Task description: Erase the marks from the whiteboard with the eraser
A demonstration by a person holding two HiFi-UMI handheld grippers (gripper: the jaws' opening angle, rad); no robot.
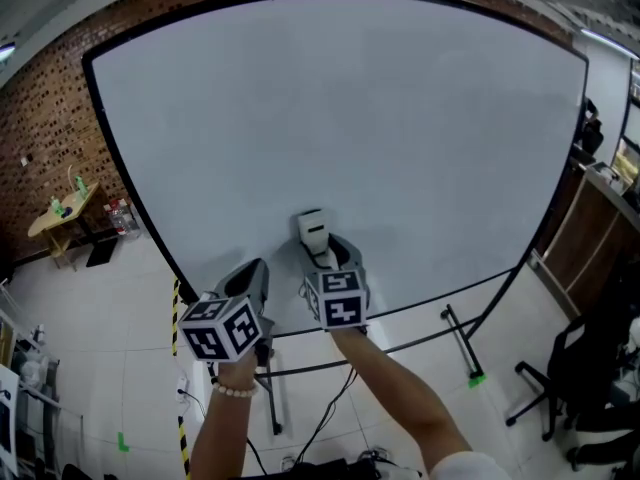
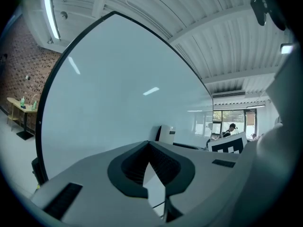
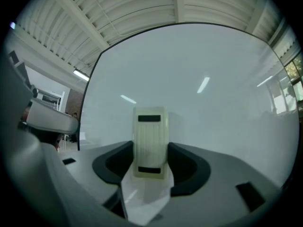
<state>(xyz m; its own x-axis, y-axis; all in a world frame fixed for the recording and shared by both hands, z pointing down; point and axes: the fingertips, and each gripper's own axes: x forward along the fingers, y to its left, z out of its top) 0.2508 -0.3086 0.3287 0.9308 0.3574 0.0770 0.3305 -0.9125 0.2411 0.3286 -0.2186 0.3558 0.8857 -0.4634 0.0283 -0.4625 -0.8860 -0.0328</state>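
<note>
1. Brick-walled room; big white black-framed whiteboard [image 1: 340, 118] looks mark-free (glare aside).
2. R gripper [image 1: 323, 253] clamps cream ribbed eraser [image 1: 314, 230] low at board; L gripper [image 1: 256, 276] closed, empty.
3. Risk: uneven push twists eraser loose.

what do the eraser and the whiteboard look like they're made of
The eraser looks like hard cream plastic, matte, with moulded ribs down its back. The whiteboard looks like a smooth, glossy coated panel: light streaks reflect in it.

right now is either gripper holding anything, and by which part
The right gripper holds the eraser by its two long sides, near its lower end. The left gripper has its jaws together, with nothing in them.
</note>
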